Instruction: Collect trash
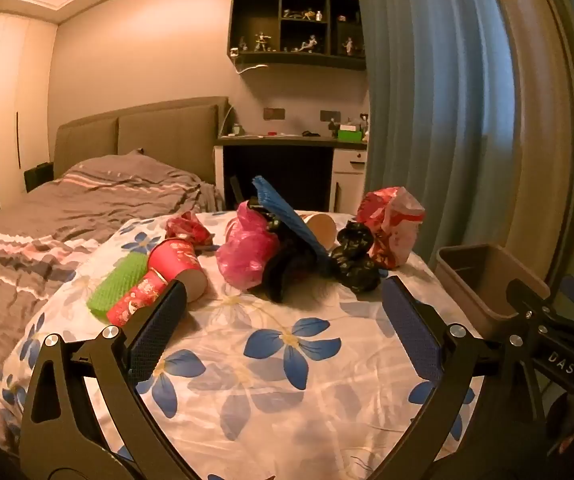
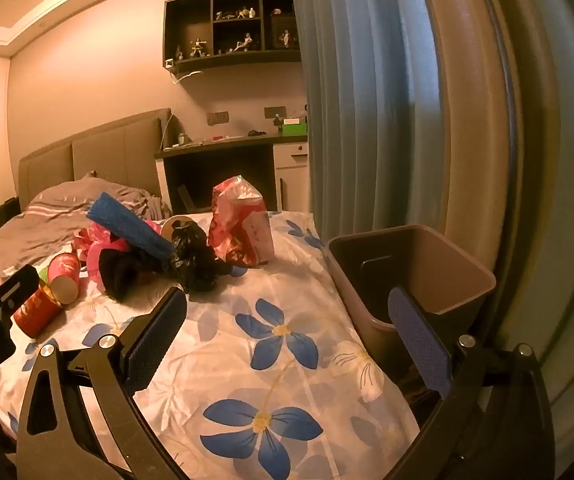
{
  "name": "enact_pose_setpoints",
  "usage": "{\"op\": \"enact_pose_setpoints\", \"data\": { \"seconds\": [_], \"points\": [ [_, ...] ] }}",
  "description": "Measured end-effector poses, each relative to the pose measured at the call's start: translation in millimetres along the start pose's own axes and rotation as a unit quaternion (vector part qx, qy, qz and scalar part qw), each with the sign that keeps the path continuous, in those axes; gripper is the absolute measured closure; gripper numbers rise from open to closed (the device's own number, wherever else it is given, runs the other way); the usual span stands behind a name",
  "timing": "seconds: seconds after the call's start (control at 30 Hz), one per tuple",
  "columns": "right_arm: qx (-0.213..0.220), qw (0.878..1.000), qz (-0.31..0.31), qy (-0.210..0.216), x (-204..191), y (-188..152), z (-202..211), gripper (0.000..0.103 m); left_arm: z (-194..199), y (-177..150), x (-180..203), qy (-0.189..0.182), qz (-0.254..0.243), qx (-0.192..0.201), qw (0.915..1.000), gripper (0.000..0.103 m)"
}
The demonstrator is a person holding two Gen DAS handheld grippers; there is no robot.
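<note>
Left wrist view showed both grippers, left gripper (image 1: 283, 320) and right gripper (image 2: 295, 332), spread wide and empty, presumably readied for the trash pile (image 1: 287, 248) beside the bin (image 2: 415, 268)

The white cloth with blue flowers and yellow centres (image 1: 287, 360) covers the table. Along its far edge lie a crumpled pink plastic bag (image 1: 247, 248), a ribbed blue foam sheet (image 1: 287, 216), a crumpled black plastic bag (image 1: 353, 256) and a red-and-white printed bag (image 1: 391, 224). Near the left edge lie red paper cups with white print (image 1: 175, 260) and a bright green netted foam sleeve (image 1: 117, 284). The brown plastic bin (image 2: 447, 264) stands at the right edge.
</note>
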State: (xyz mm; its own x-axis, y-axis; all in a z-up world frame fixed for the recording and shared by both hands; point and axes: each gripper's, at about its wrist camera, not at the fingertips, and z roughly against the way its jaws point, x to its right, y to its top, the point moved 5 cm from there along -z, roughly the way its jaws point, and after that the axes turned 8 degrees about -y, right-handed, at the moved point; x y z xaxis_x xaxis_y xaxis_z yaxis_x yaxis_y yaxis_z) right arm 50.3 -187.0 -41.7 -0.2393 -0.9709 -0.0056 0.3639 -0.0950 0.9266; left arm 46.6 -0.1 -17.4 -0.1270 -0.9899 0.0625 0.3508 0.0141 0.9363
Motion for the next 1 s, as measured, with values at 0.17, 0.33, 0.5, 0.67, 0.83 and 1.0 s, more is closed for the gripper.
{"op": "enact_pose_setpoints", "data": {
  "seconds": [0.17, 0.33, 0.5, 0.67, 0.83, 1.0],
  "points": [
    [0.002, 1.0, -0.002, 0.001, 0.1, 0.5, 1.0, 0.005, -0.1, 0.1, 0.2, -0.002, 0.003, 0.0, 1.0, 0.006],
    [0.001, 1.0, 0.0, 0.001, 0.0, -0.6, -0.5, 0.005, -3.0, -0.7, 2.5, 0.0, 0.001, -0.003, 1.0, 0.006],
    [0.004, 1.0, -0.001, 0.0, 0.7, -3.7, 1.8, 0.005, 0.4, 0.3, -0.5, -0.003, 0.006, 0.001, 1.0, 0.007],
    [0.005, 1.0, -0.002, -0.001, 6.8, 0.8, 3.1, 0.005, 0.4, 0.3, -0.7, -0.003, 0.007, 0.001, 1.0, 0.006],
    [0.006, 1.0, -0.002, 0.0, 5.5, 0.8, 3.0, 0.005, 0.3, 0.2, -0.8, -0.003, 0.008, 0.001, 1.0, 0.006],
    [0.007, 1.0, -0.002, 0.0, 5.0, 1.5, 3.8, 0.005, 0.3, 0.3, -0.8, -0.003, 0.008, 0.001, 1.0, 0.006]
  ]
}}
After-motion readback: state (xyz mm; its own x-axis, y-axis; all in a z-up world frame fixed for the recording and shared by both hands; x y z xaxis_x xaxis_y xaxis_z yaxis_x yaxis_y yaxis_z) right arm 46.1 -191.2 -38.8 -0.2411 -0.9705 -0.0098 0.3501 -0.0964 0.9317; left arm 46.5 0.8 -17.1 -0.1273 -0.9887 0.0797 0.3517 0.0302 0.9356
